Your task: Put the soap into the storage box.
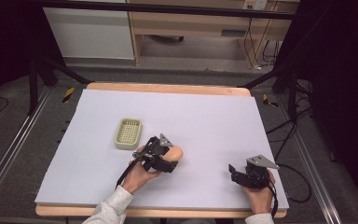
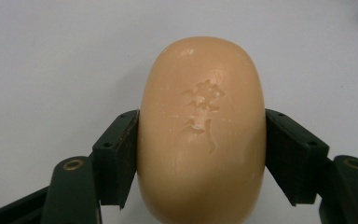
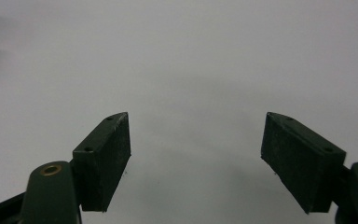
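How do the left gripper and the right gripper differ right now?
The left gripper is shut on the peach soap bar, pads pressing both its sides; the right gripper stands open with nothing between its pads. In the high view the left gripper sits near the green soap dish, the right gripper near the table's right front. Both have black jaws.

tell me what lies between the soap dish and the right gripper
In the high view, the left gripper, shut on the soap bar, sits between the soap dish and the right gripper.
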